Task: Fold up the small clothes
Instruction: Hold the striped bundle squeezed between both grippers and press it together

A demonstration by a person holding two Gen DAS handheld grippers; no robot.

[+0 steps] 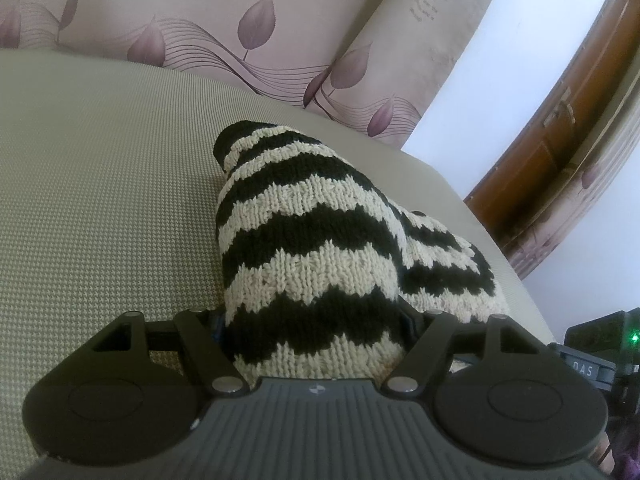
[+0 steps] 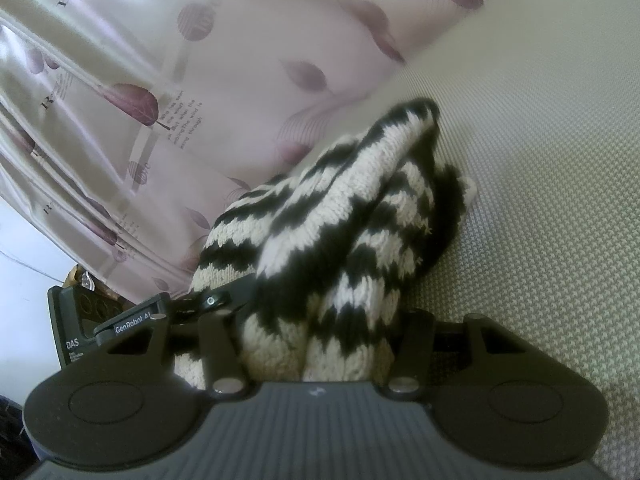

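Left wrist view: striped knit garment point(image 1: 312, 240) bunched on sofa cushion point(image 1: 100, 180), wedged between left gripper point(image 1: 316, 320) jaws; right gripper point(image 2: 320, 316) jaws grip it too, probably. Fold barely begun, mostly left.

"DAS" stands on the other gripper's body point(image 1: 585, 370) in the left view; in the right view "GenRobot AI" on its arm point(image 2: 132, 323), "DAS" on its body point(image 2: 72, 345); cushion point(image 2: 182, 124) print unclear

light: soft daylight | glare: washed-out white wall | blur: right view soft | edges: fisheye-bent
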